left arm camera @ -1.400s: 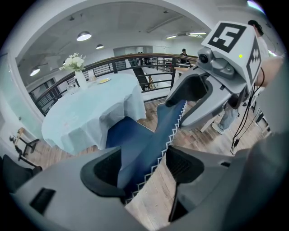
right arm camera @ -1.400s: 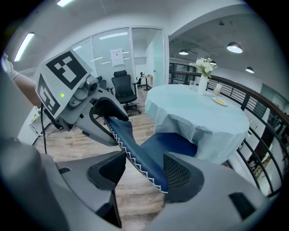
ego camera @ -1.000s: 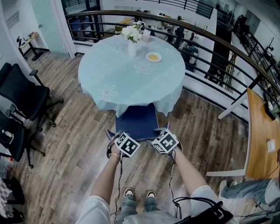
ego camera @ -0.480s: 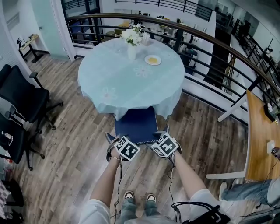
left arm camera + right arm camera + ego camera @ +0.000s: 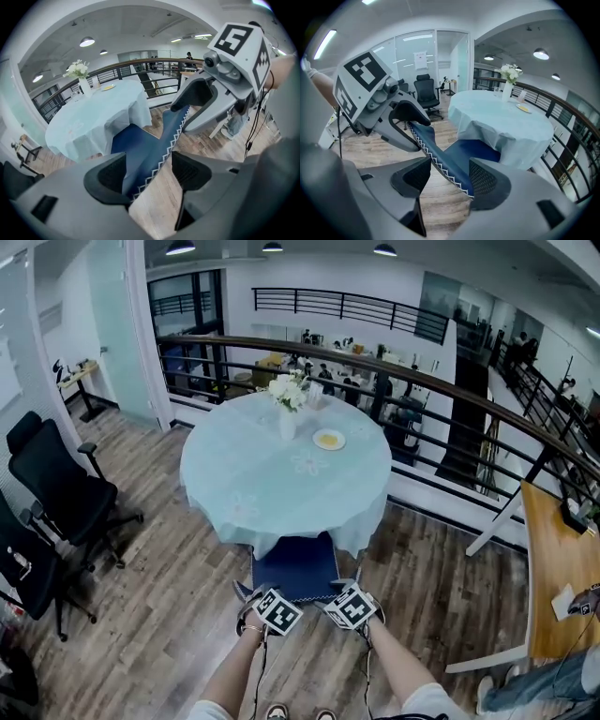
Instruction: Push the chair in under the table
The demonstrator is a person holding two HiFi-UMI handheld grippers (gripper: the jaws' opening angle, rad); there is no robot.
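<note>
Chair point(image 5: 295, 568): seat front tucked under table point(image 5: 234, 474) cloth, rest still out. Versus second ago, about same seat showing and head view tipped up; push barely advanced, more needed. Left hand-held gripper point(image 5: 149, 171), right hand-held gripper point(image 5: 449, 177): jaws apart, astride backrest point(image 5: 174, 129) top. Gripper views show its zigzag-trimmed edge; head view hides it beneath marker cubes point(image 5: 279, 611).

One round table point(image 5: 281, 479), one blue chair point(image 5: 295, 568), two black office chairs point(image 5: 64, 488) point(image 5: 23, 563), one vase of white flowers point(image 5: 288, 418), one plate point(image 5: 329, 439), one wooden desk point(image 5: 555, 568), two handheld grippers point(image 5: 149, 173) point(image 5: 447, 176).
</note>
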